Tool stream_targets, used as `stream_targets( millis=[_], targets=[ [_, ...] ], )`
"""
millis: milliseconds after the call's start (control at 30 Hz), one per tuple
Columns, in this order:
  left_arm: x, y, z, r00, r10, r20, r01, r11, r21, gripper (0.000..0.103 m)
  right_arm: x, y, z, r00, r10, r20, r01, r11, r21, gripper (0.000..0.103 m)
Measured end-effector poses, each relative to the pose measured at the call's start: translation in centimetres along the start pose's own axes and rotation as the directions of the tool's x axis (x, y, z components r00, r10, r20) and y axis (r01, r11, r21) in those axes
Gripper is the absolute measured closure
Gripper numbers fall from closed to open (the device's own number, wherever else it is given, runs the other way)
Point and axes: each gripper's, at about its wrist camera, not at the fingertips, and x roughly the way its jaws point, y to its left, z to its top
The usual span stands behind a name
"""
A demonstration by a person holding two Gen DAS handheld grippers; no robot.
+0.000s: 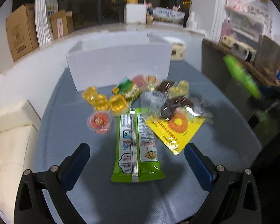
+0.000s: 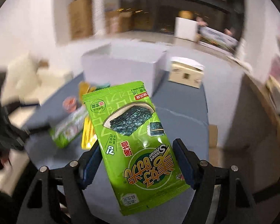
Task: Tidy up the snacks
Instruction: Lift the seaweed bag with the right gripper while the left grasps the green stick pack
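Two grippers | right gripper (image 2: pixel 136 160) clamps glossy green seaweed pack (image 2: pixel 132 140) | left gripper (image 1: pixel 137 160) agape above flat foil packet (image 1: pixel 137 149) | ribbed white box (image 1: pixel 119 63) behind

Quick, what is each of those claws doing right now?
Left gripper: open, holding nothing.
Right gripper: closed on the green seaweed packet, lifted off the table.

We see a cream sofa (image 1: pixel 13 136) just left of the blue table (image 1: pixel 65 136). Beyond the table, cardboard boxes (image 1: pixel 20 31) line a ledge under dark windows (image 1: pixel 87 5); a small beige carton (image 2: pixel 185 72) rests at the table's far right corner.
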Motion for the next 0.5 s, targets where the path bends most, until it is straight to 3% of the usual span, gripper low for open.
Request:
stream_targets(
  millis=[167,500],
  targets=[
    [4.2,-0.4,-0.2,0.997,0.019,-0.077,-0.021,1.0,-0.02,0.0,-1.4,-1.0,0.4,0.999,0.007,0.035,-0.01,0.996,0.088,0.024],
    [7.6,-0.4,-0.2,0.991,0.016,-0.129,-0.021,0.999,-0.037,0.001,-1.1,1.0,0.8,0.998,0.032,0.048,-0.035,0.997,0.07,0.024]
  ],
)
